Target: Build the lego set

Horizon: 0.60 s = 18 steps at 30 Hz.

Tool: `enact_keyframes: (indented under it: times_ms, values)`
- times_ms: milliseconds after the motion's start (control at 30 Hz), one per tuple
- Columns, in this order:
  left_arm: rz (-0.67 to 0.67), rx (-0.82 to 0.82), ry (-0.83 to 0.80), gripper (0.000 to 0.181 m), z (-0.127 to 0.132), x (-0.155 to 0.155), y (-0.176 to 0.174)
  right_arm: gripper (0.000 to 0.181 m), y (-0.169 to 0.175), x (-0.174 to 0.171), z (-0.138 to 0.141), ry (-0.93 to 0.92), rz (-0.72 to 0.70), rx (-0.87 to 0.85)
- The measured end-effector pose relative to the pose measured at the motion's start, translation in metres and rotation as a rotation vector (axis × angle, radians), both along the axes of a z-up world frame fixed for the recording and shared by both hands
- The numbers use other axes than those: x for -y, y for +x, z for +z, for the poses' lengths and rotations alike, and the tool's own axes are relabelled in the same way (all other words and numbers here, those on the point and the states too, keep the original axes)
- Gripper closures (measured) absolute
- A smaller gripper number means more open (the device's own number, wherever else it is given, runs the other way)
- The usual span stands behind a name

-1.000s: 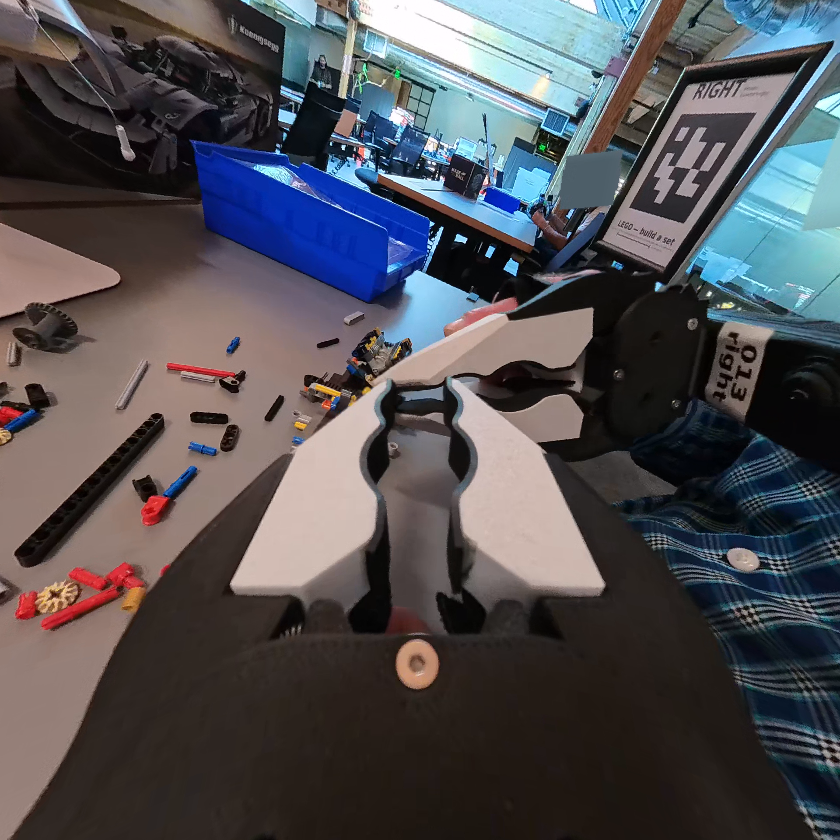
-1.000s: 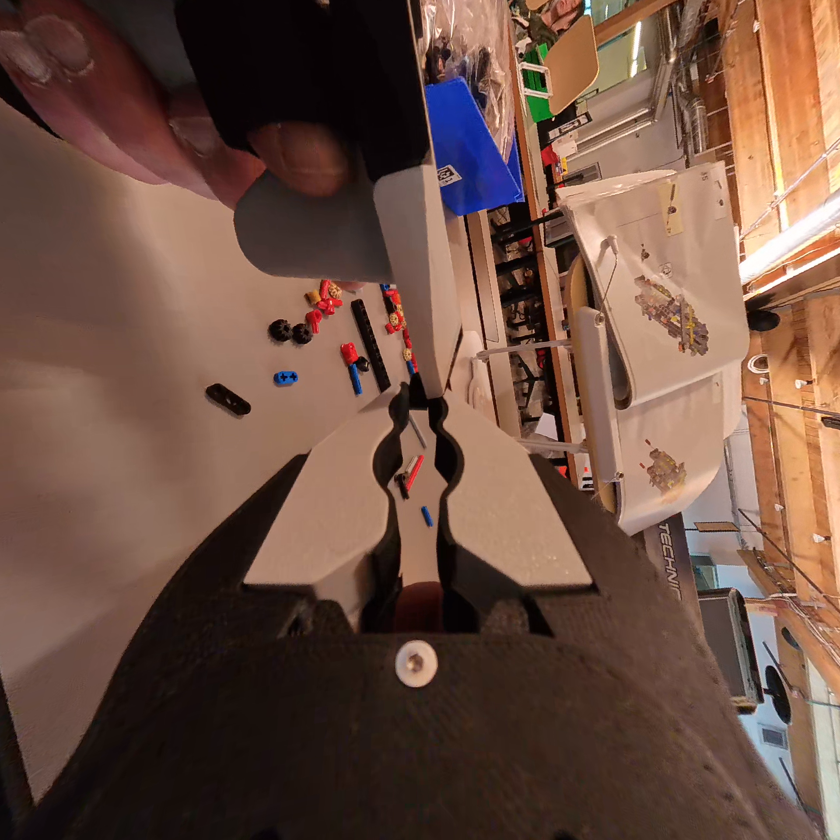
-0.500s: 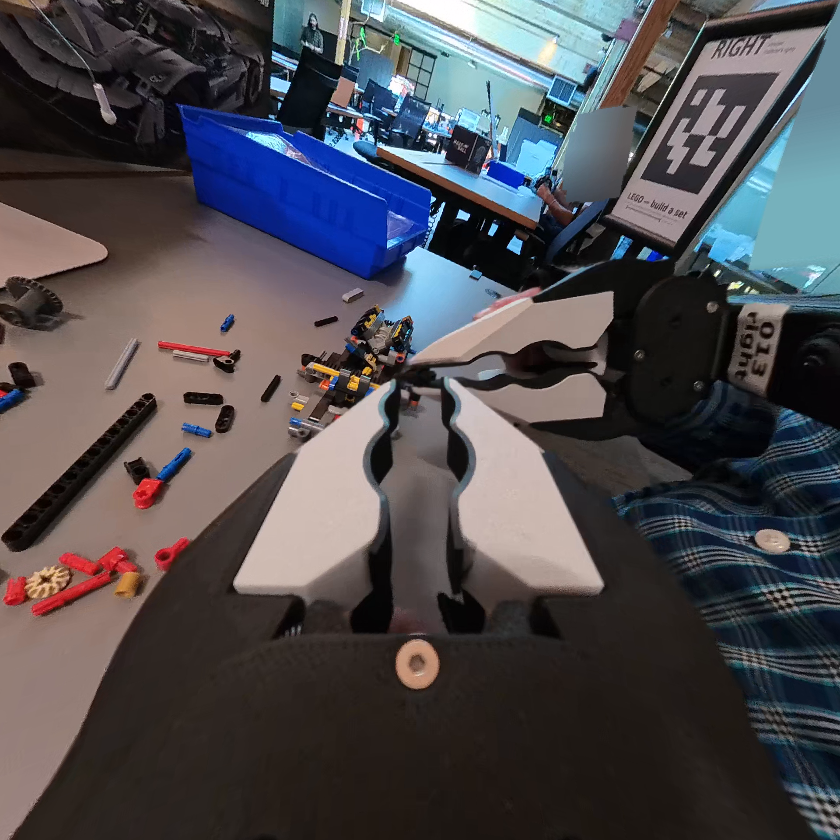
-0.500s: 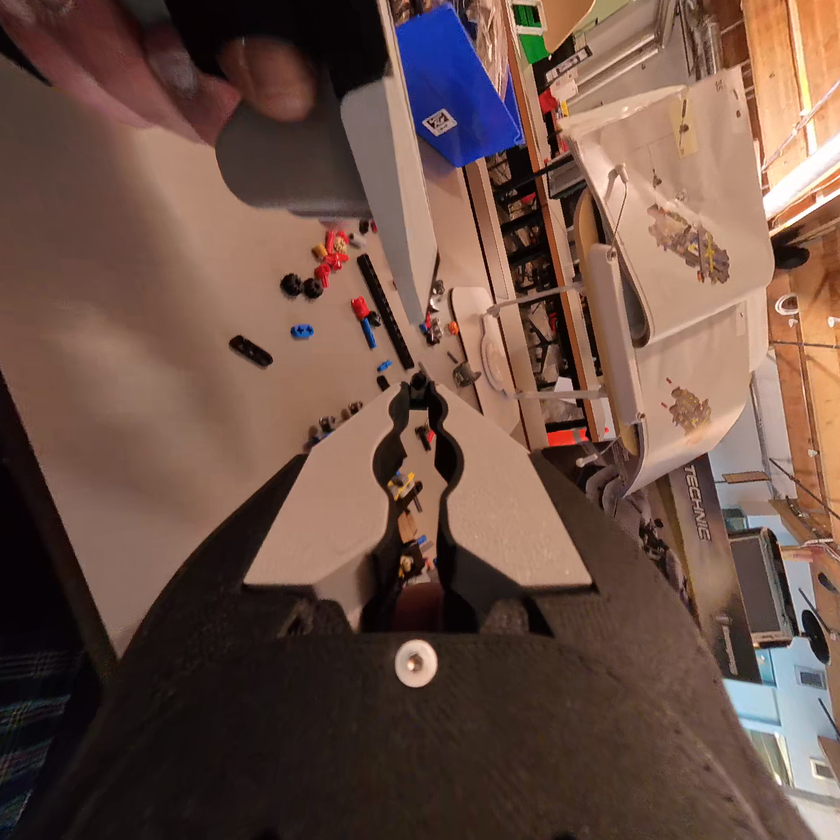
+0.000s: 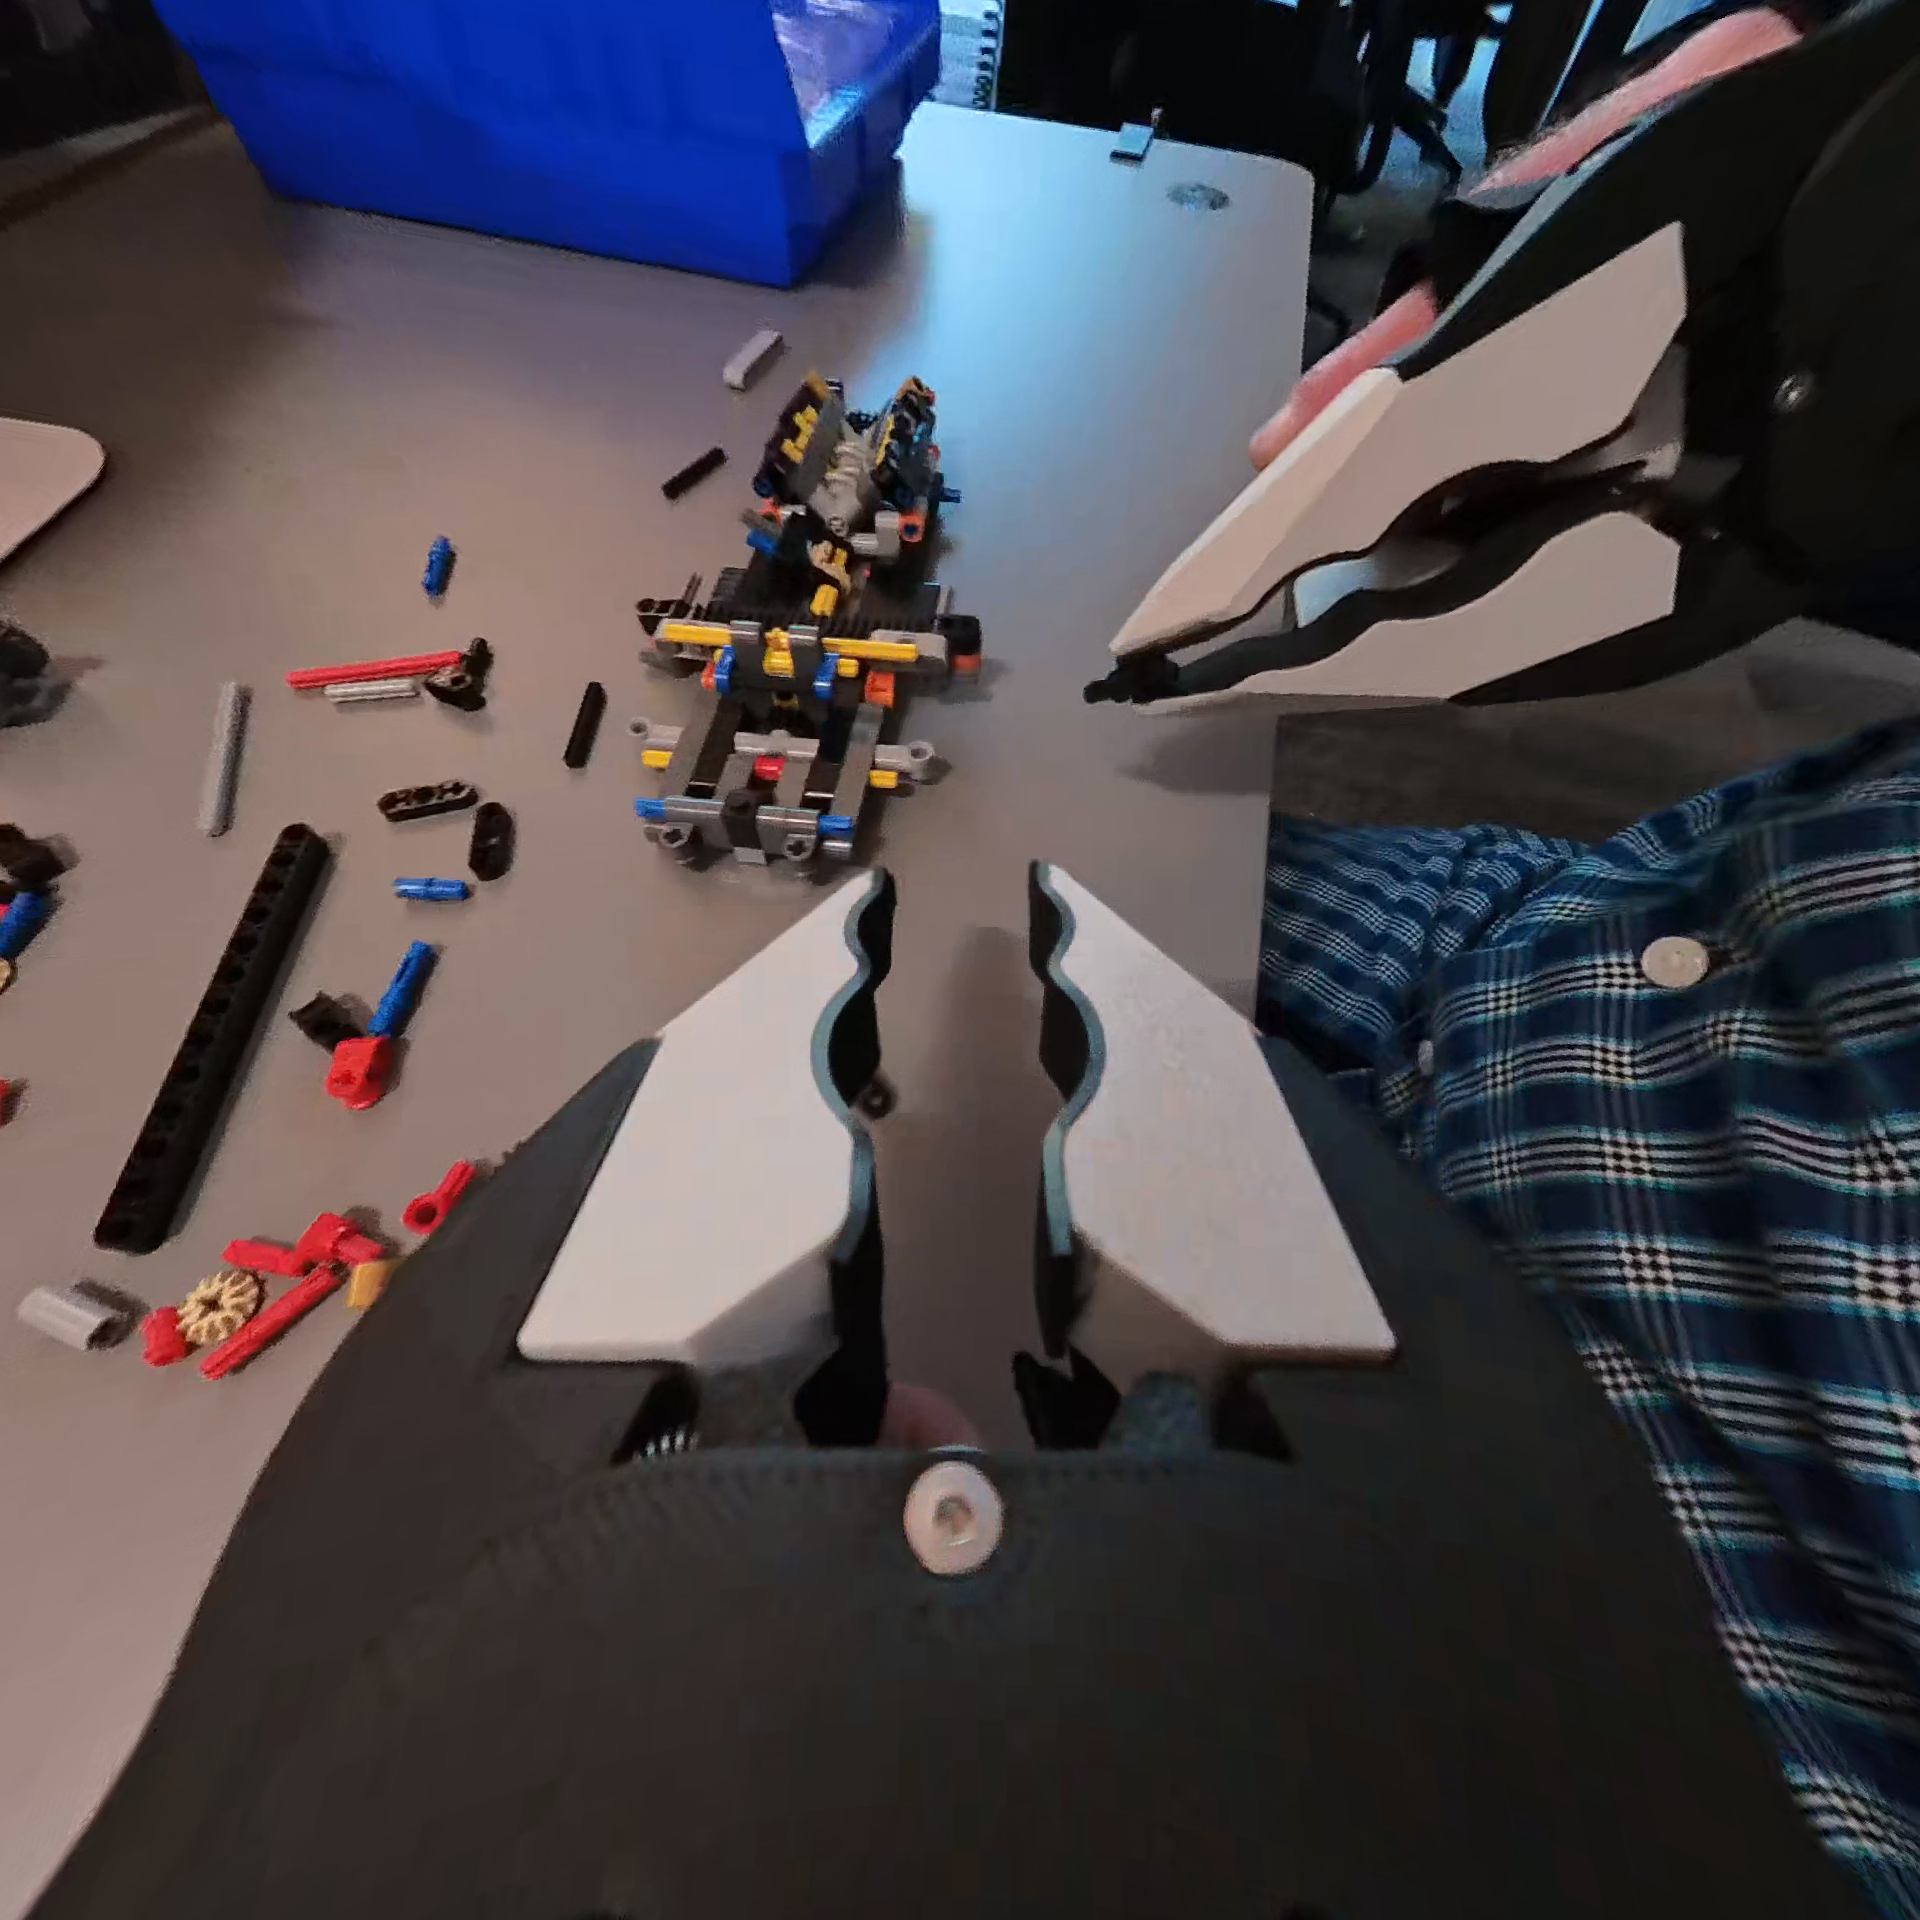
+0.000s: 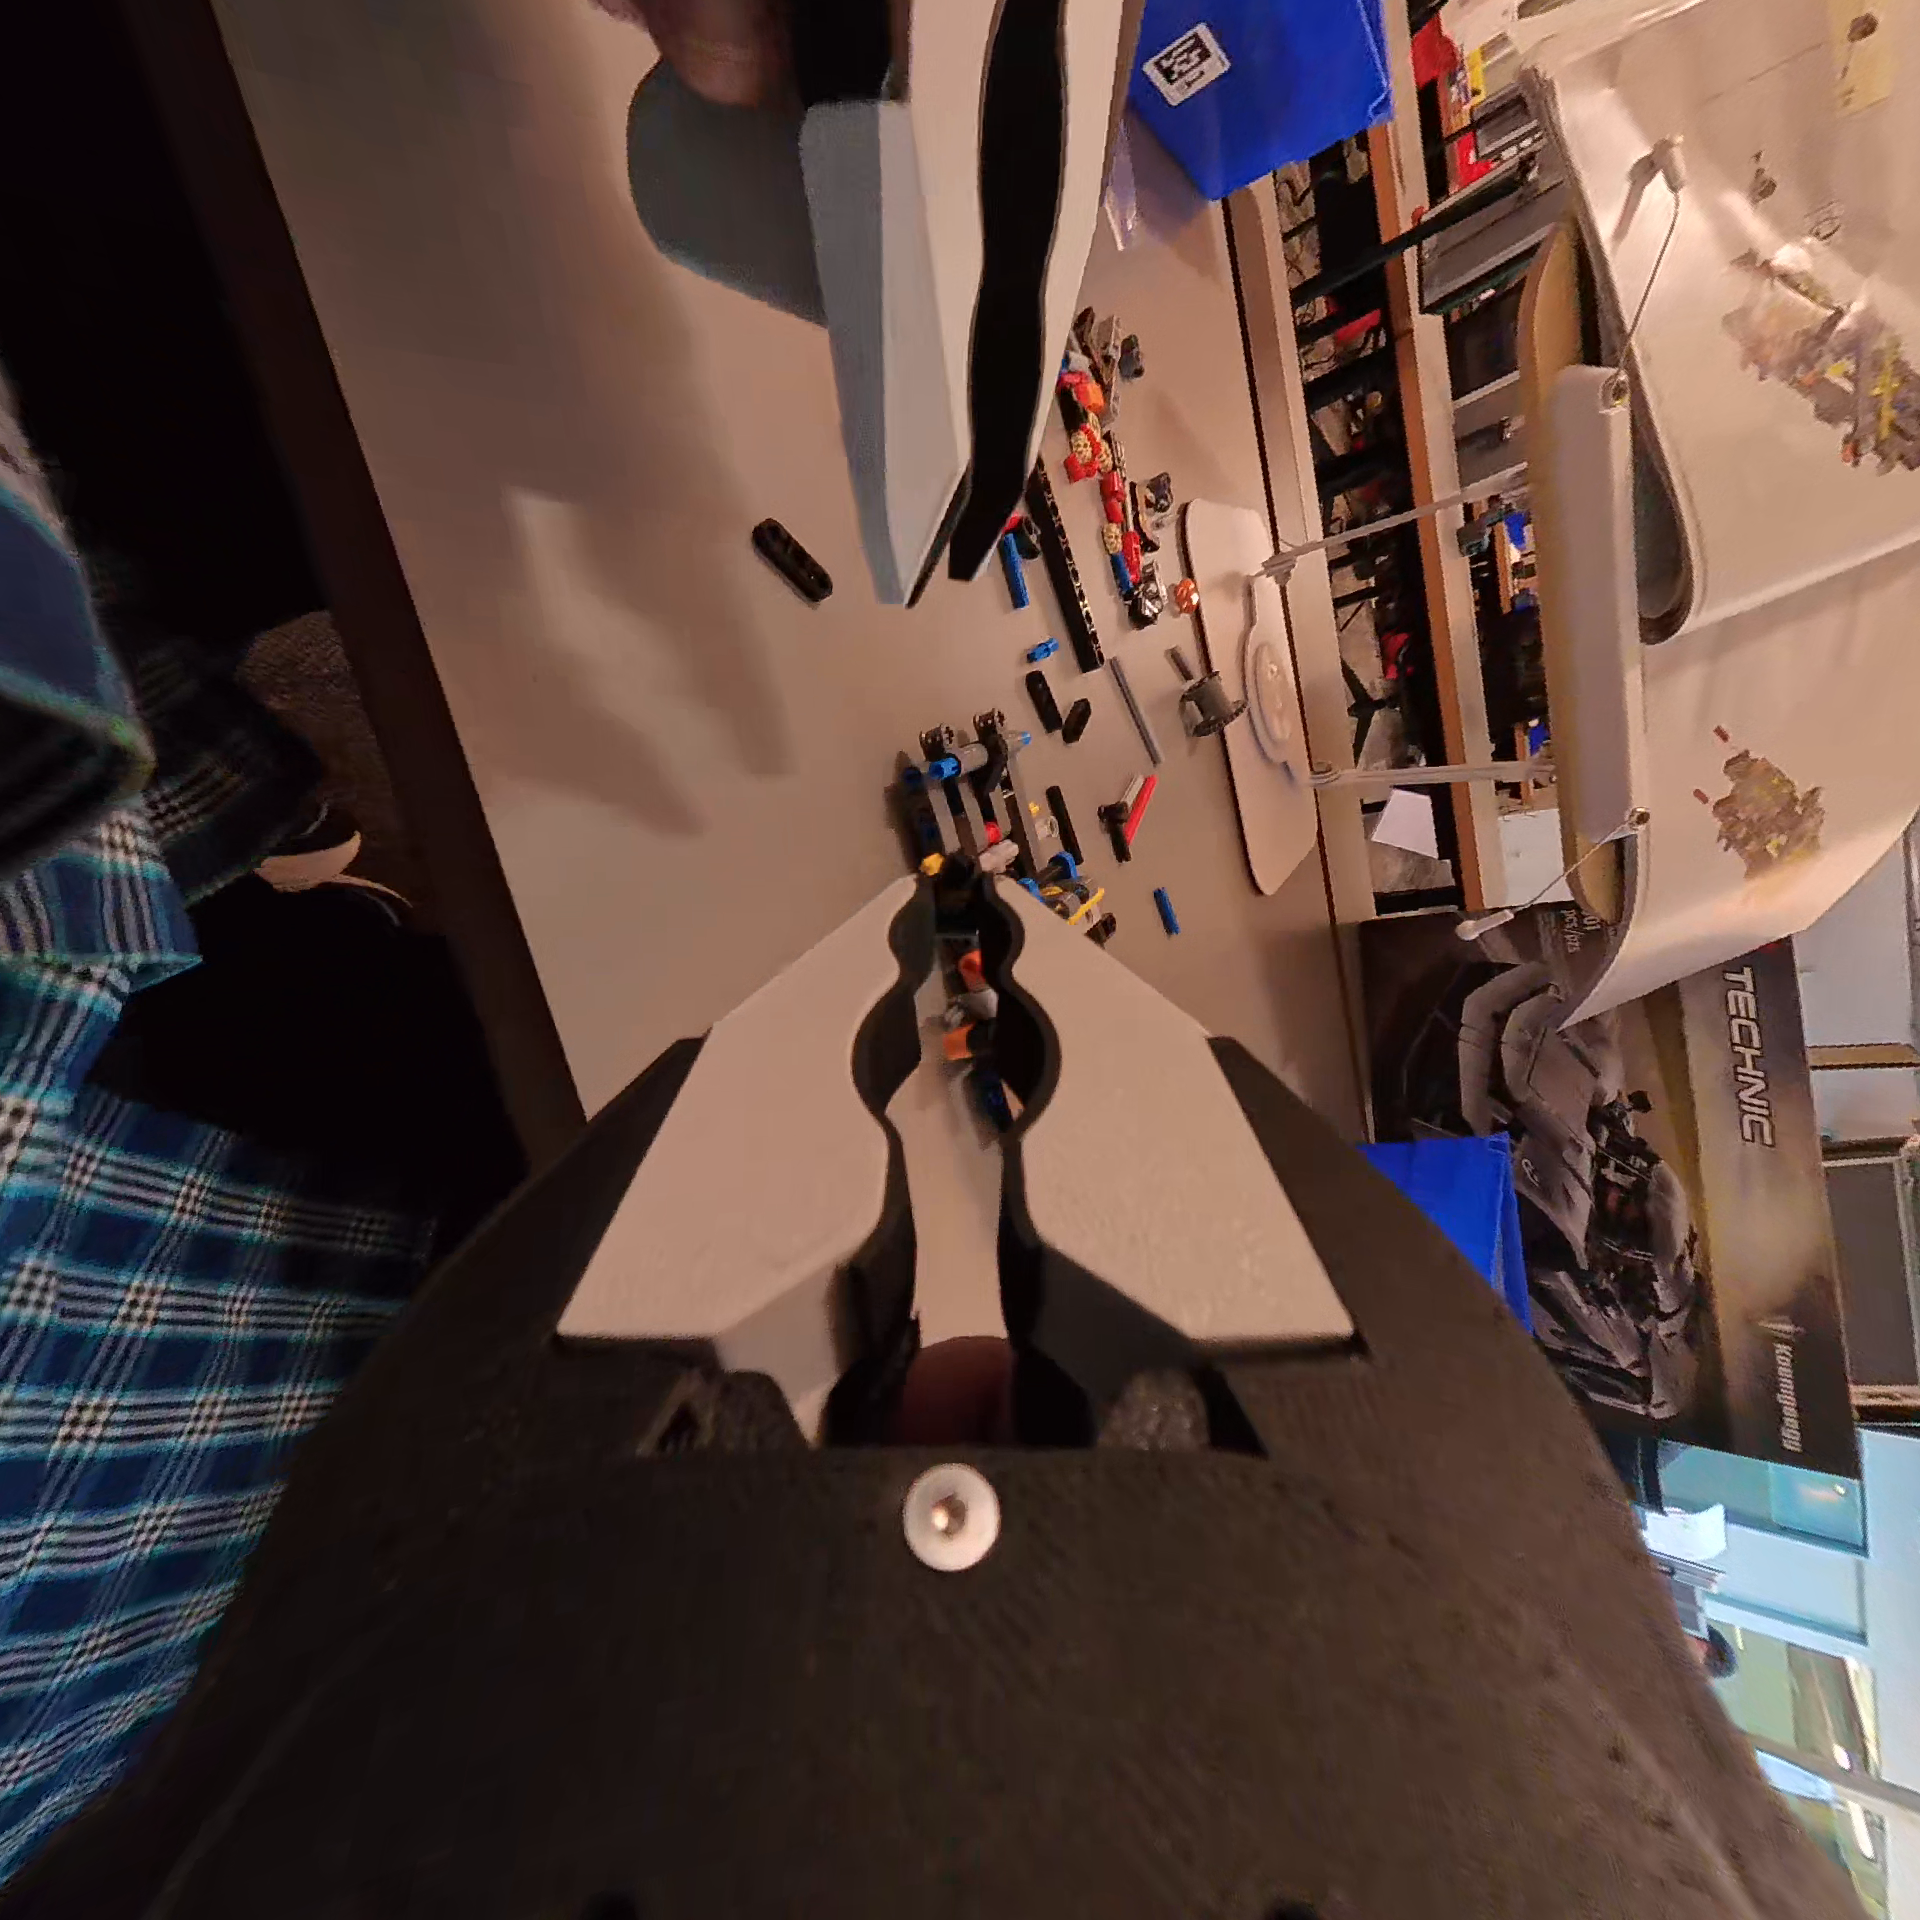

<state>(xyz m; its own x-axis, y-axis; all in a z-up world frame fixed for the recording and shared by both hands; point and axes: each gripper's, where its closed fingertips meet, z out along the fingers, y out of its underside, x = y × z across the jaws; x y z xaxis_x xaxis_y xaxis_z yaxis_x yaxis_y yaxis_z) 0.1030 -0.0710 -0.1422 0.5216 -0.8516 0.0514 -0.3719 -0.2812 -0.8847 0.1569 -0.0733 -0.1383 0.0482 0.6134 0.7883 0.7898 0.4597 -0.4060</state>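
Observation:
A partly built lego chassis (image 5: 800,644), black and grey with yellow, blue and orange pins, lies on the grey table (image 5: 1091,312). My left gripper (image 5: 961,883) is open and empty, just short of the chassis's near end. My right gripper (image 5: 1127,675) hovers to the right of the chassis, shut on a small black pin (image 5: 1107,688) that sticks out of its tips. In the right wrist view the right gripper (image 6: 956,883) points at the chassis (image 6: 966,790), with the black pin (image 6: 951,883) between its tips. The left gripper (image 6: 935,582) shows above it.
Loose parts lie left of the chassis: a long black beam (image 5: 218,1029), red axles and a tan gear (image 5: 249,1299), a grey axle (image 5: 223,758). A blue bin (image 5: 540,114) stands behind. The table edge (image 5: 1273,790) and a plaid sleeve (image 5: 1610,1143) are at the right. An open instruction booklet (image 6: 1766,520) stands beyond. From my left tips it is roughly 15 cm to the tan gear (image 5: 249,1299); from my right, 20 cm.
The two grippers met tip to tip and have moved apart. The right one has drawn back to the right with the black pin. Both views have tilted down onto the chassis.

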Motion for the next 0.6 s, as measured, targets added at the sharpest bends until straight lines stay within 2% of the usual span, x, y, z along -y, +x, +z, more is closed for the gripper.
enact_keyframes:
  times_ms: [133, 400, 600]
  values:
    - [-0.026, 0.038, -0.021, 0.155, 0.004, 0.003, 0.014, 0.175, -0.005, 0.001, 0.0, 0.048, 0.022, 0.024]
    - [-0.041, 0.223, -0.124, 0.152, 0.018, 0.006, 0.04, 0.175, -0.013, -0.007, 0.008, 0.164, 0.031, 0.023]
    - [-0.029, 0.249, -0.131, 0.157, 0.018, 0.006, 0.048, 0.175, -0.012, -0.009, 0.011, 0.19, 0.024, 0.006]
